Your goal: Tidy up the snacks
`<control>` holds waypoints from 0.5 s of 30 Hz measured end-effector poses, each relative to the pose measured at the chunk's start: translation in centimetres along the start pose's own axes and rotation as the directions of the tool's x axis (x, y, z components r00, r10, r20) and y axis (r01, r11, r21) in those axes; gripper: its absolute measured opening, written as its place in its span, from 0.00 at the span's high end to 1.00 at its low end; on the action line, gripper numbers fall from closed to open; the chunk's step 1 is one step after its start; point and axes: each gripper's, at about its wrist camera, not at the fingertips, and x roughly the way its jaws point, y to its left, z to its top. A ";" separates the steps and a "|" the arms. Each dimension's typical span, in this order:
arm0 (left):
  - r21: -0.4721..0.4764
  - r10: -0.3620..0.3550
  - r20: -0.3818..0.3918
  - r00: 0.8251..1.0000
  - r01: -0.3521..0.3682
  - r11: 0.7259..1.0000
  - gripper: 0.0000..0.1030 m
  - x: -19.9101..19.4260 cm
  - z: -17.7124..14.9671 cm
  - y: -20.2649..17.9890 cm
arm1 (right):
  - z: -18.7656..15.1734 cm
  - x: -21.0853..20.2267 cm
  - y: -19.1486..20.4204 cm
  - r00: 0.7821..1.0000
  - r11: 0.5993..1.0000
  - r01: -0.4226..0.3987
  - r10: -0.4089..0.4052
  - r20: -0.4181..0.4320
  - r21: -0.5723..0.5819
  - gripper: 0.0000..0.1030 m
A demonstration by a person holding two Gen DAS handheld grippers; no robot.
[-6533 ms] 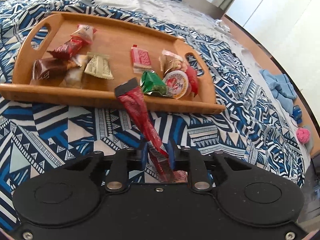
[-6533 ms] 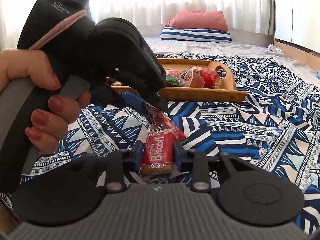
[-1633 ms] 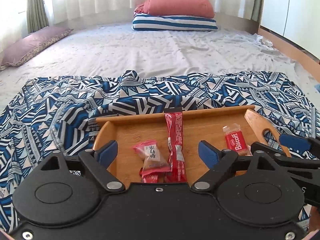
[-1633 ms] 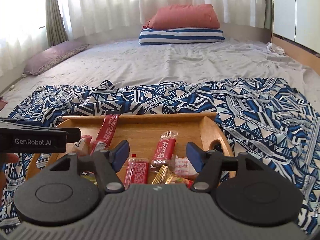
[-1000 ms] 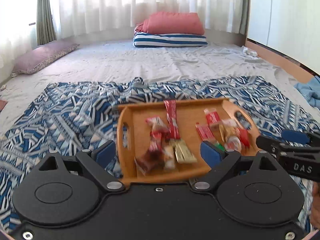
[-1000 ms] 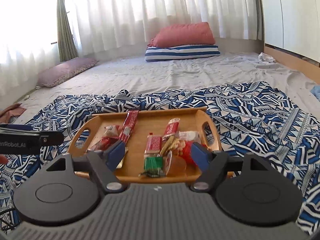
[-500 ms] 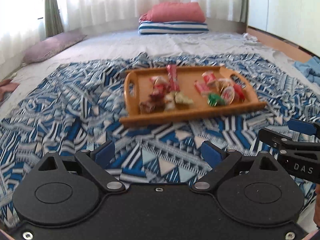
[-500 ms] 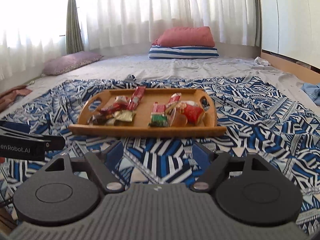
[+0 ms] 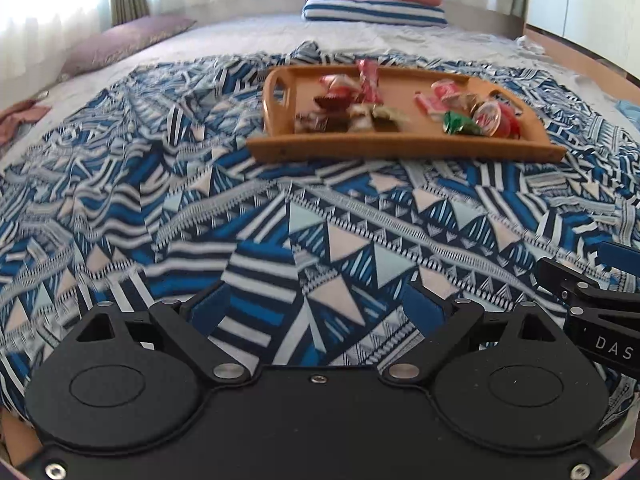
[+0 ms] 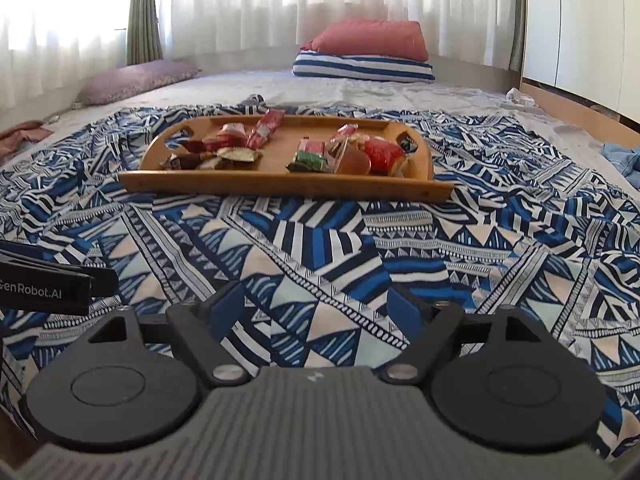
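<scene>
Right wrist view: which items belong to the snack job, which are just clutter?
Job:
tray
snacks on it
left gripper, open, empty
right gripper, open, empty

Lying about:
patterned blanket
red pillow on striped pillow
purple pillow
blue cloth
curtains

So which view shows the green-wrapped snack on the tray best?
The right wrist view: the green-wrapped snack is sharp there, lying near the tray's front edge. In the left wrist view the snack appears too, but motion-blurred.
</scene>
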 end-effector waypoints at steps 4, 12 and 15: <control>-0.026 0.003 -0.007 1.000 -0.004 1.000 0.09 0.5 -0.8 0.0 | -0.7 0.8 0.0 1.000 1.000 0.002 -0.002 -0.024 -0.001 0.14; -0.063 0.022 0.010 1.000 -0.021 0.998 0.00 1.1 -1.2 0.1 | -1.1 1.5 0.1 1.000 1.000 0.010 -0.010 -0.017 -0.012 0.10; -0.061 0.028 0.019 0.999 -0.026 0.998 0.00 1.1 -1.4 0.0 | -1.2 1.6 -0.1 1.000 1.000 0.010 -0.011 -0.018 -0.009 0.08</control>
